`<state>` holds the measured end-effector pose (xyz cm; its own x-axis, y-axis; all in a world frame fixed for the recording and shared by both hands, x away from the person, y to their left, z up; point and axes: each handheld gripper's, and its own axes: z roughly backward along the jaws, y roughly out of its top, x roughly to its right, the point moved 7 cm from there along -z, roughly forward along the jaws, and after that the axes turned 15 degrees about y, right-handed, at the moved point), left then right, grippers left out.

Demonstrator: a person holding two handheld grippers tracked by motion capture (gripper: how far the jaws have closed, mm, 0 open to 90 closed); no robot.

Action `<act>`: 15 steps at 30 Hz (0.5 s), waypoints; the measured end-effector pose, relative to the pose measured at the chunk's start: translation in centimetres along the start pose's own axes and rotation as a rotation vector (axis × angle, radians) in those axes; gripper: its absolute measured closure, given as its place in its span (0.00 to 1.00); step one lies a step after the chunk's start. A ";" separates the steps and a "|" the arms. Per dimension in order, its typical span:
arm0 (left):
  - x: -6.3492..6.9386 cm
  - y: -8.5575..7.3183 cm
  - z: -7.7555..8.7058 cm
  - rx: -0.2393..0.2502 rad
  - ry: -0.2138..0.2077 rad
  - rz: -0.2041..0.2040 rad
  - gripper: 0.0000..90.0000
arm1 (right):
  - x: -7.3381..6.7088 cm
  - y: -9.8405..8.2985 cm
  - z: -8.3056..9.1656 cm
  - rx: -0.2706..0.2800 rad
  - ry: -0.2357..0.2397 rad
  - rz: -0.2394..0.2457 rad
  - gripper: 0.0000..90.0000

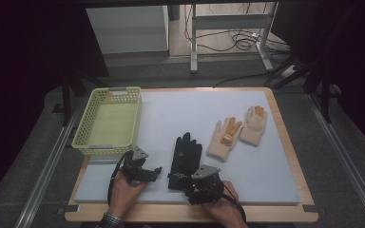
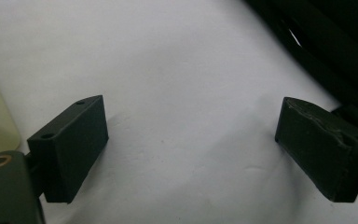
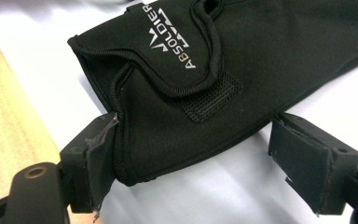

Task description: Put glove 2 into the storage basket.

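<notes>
The black glove (image 3: 205, 84) lies flat on the pale mat of the table (image 1: 266, 187), its cuff toward the person and its fingers pointing away. In the right gripper view the cuff sits between the jaws of the right claw (image 3: 196, 163), which stand apart: one jaw touches the cuff's edge, the other is clear of the fabric, so nothing is clamped. From above, the right claw (image 1: 195, 183) sits at the near end of the glove (image 1: 186, 154).

The left claw (image 1: 156, 171) hovers just to the glove's left, jaws wide apart over bare mat in its own view (image 2: 186, 154), holding nothing. Farther left of the glove stands the yellow-green basket (image 1: 88, 121), with nothing in it as far as the high view shows. Well to the glove's right lie two cream gloves (image 1: 237, 133) with orange fingertips, side by side and untouched.

By my reading the work is at its start: if the gloves are meant for the basket, none is in yet. The first grasp on the black glove is lined up but not closed; lifting, carrying and both cream gloves remain.
</notes>
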<state>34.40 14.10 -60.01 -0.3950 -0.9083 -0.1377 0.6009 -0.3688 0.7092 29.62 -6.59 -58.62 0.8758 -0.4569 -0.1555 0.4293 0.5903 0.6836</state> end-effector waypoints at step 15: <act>0.0 0.0 0.0 0.000 0.000 0.000 0.10 | 1.3 0.0 2.4 0.026 0.054 -0.024 0.20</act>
<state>34.41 14.11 -60.01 -0.3953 -0.9082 -0.1378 0.6010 -0.3692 0.7089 30.30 -8.75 -57.11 0.8762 -0.4337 -0.2103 0.4454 0.5616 0.6973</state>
